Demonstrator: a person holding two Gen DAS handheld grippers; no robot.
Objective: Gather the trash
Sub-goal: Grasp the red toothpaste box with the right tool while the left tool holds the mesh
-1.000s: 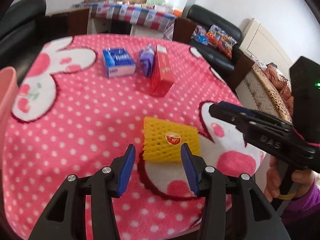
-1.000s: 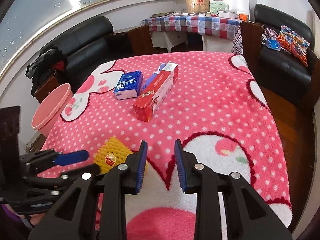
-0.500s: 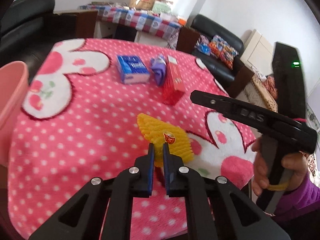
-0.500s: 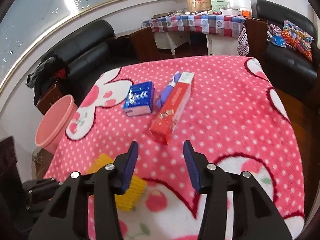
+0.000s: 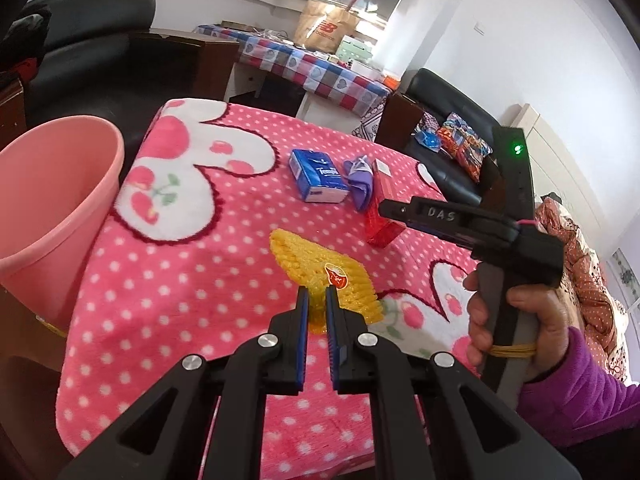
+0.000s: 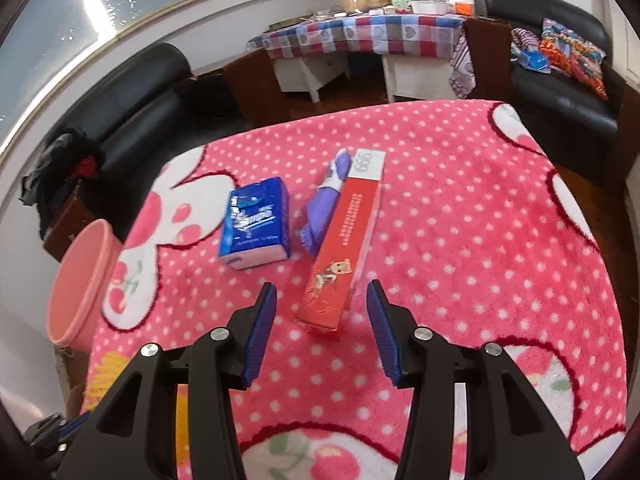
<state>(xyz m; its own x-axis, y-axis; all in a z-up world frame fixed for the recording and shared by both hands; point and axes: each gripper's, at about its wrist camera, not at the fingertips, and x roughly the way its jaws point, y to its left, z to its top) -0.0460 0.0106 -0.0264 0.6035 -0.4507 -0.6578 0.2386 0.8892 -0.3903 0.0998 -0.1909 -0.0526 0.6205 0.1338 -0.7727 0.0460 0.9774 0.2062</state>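
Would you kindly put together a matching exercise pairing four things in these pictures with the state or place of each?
Things:
1. yellow foam net
2. red box
3. pink bin
4. purple wrapper

States or places:
A. lies between the tissue pack and the long carton
B. pinched in the left claw
C. stands beside the table, off the blanket
D. lies ahead of the open right claw, ungripped

Pairs: 1-B, 2-D, 3-C, 4-A
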